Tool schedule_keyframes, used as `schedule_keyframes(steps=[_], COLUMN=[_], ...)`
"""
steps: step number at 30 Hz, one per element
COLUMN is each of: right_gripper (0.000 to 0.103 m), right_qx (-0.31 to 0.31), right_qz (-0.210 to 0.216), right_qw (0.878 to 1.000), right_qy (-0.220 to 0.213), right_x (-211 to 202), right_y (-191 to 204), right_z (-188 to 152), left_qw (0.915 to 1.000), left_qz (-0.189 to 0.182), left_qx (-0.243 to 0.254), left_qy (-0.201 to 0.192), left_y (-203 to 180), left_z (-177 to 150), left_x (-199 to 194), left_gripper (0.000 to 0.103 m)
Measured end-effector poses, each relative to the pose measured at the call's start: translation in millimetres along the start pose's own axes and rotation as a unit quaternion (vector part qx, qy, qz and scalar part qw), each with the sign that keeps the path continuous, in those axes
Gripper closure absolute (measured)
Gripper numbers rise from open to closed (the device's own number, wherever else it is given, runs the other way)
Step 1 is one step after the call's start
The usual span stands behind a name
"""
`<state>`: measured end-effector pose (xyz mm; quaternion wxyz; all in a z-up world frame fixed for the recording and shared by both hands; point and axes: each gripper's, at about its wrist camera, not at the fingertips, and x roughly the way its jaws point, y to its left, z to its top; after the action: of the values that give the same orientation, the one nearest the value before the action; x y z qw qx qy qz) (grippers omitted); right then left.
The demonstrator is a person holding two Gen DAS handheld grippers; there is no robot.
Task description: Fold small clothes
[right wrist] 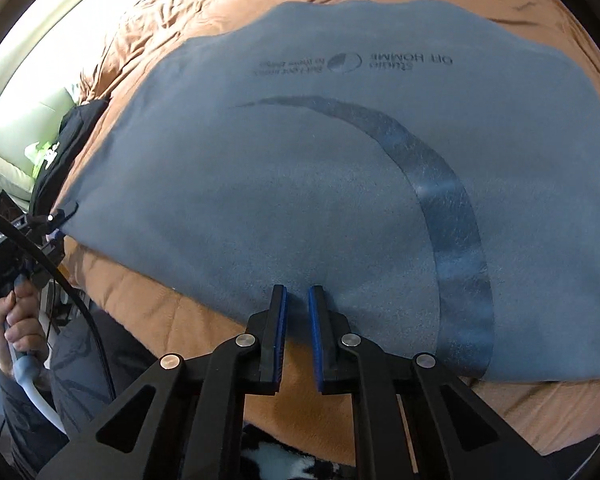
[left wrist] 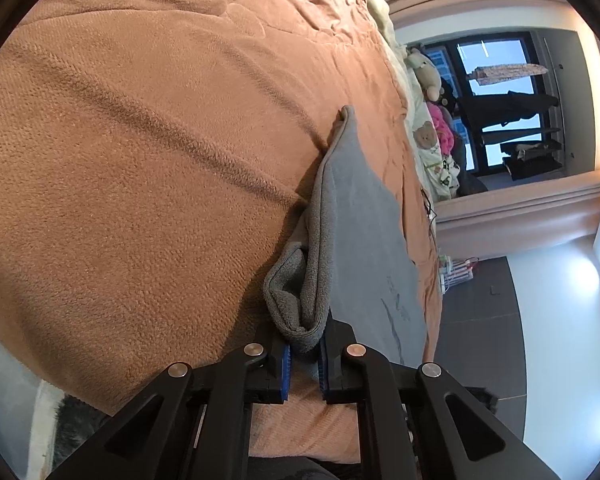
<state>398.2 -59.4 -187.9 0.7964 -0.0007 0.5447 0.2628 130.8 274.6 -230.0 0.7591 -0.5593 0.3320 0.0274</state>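
- Left wrist view: the left gripper [left wrist: 304,354] sits at the bottom centre, its blue pads clenched on a bunched, folded corner of the grey garment [left wrist: 356,240].
- The pinched cloth rises in a thick roll from between the fingers and runs up the middle right of the frame as a doubled edge.
- The rest of the garment lies flat to the right of that roll, on the orange blanket [left wrist: 140,140], which fills the left and centre of the frame.
- A faint dark print shows on the flat part, lower right.
- At the right edge a window [left wrist: 500,100] and soft toys [left wrist: 428,76] appear, far from the gripper.
- Right wrist view: the garment [right wrist: 300,180] spreads wide over the blanket [right wrist: 204,320], covering most of the frame, with a dark curved stripe [right wrist: 452,208] and mirrored lettering near the top.
- The right gripper [right wrist: 298,320] is at the bottom centre, tips on the garment's near edge; the fingers stand close together with a narrow gap, and I cannot tell whether cloth is caught between them.
- At the left edge a hand [right wrist: 14,320] holds the other gripper's handle, with a black cable [right wrist: 60,276] beside it.
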Motion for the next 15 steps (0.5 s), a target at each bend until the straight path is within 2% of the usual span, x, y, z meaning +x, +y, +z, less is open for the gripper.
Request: schedule_keyframes(steps=[3, 7, 15], right_gripper=[0.095, 0.095, 0.095], right_qx=[-0.006, -0.011, 0.03], right_qz=[0.0, -0.01, -0.027], right_qw=[1.0, 1.0, 0.999], right_qy=[-0.017, -0.014, -0.026], right_x=[-2, 17, 47], right_y=[8, 19, 22], right_z=[13, 32, 60], left_qw=[1.0, 1.0, 0.9995], left_qz=[0.001, -0.002, 0.0], left_qx=[-0.003, -0.008, -0.03], left_qy=[-0.001, -0.005, -0.009], left_y=[-1, -1, 8], left_z=[-1, -1, -4], left_x=[0, -1, -1], left_gripper=[0.093, 0.093, 0.093])
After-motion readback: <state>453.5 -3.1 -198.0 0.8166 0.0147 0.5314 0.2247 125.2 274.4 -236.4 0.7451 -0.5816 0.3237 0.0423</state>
